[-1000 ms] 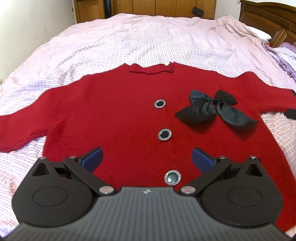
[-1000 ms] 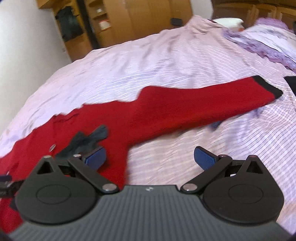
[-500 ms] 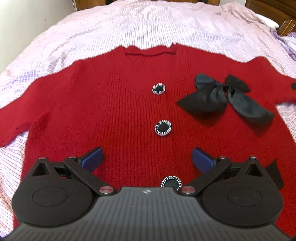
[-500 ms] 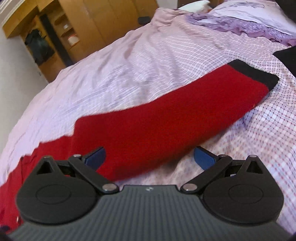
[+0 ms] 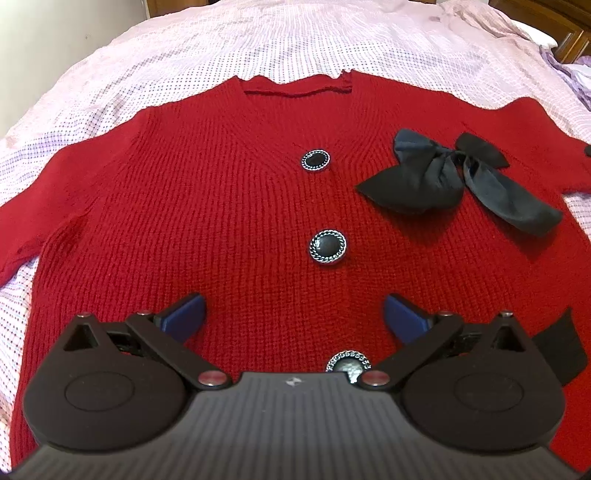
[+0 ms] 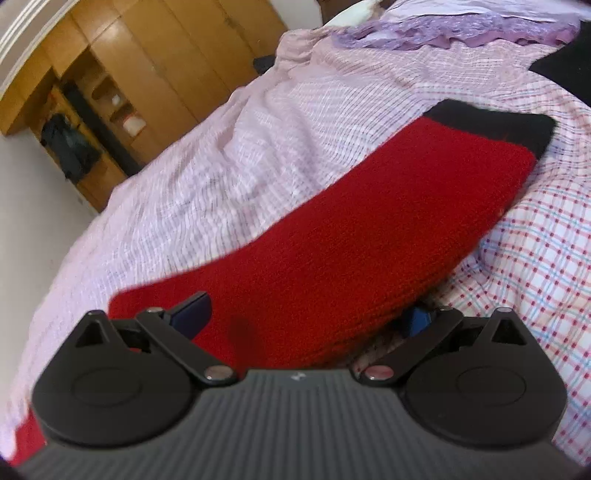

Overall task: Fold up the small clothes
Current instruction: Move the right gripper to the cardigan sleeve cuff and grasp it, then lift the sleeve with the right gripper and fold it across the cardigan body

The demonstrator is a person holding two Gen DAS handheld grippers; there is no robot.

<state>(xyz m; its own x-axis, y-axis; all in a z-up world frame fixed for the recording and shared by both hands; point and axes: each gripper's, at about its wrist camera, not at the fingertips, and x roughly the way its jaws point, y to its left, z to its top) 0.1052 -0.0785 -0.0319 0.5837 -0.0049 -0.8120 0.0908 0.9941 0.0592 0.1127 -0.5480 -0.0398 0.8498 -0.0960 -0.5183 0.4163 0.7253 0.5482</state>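
— What's the left gripper (image 5: pixel 293 319) doing?

— Its blue-padded fingers (image 5: pixel 184 317) are spread wide with nothing between them, poised over the lower front of the red knitted cardigan (image 5: pixel 207 206). The lowest of the round black buttons with silver rope rims (image 5: pixel 347 363) sits just ahead of the gripper body; two more, (image 5: pixel 328 246) and (image 5: pixel 315 161), run up the middle toward the V-neck.

— And the cardigan itself?

— Spread flat, front up, on the bed's pink-and-white checked sheet (image 5: pixel 295 40). A black fabric bow (image 5: pixel 454 177) lies on its chest, to the right of the buttons.

— The right gripper (image 6: pixel 308 319)?

— Also wide open. The cardigan's red sleeve (image 6: pixel 351 236) runs between its fingers, the near edge lying over the right pad so only a bit of blue shows. Whether the pads touch the knit, I cannot tell. The sleeve stretches away across the sheet to its black cuff (image 6: pixel 491 123).

— Beyond that?

— A rumpled lilac ruffled cloth (image 6: pixel 443 29) near the head of the bed, and wooden wardrobes (image 6: pixel 155 55) against the wall.
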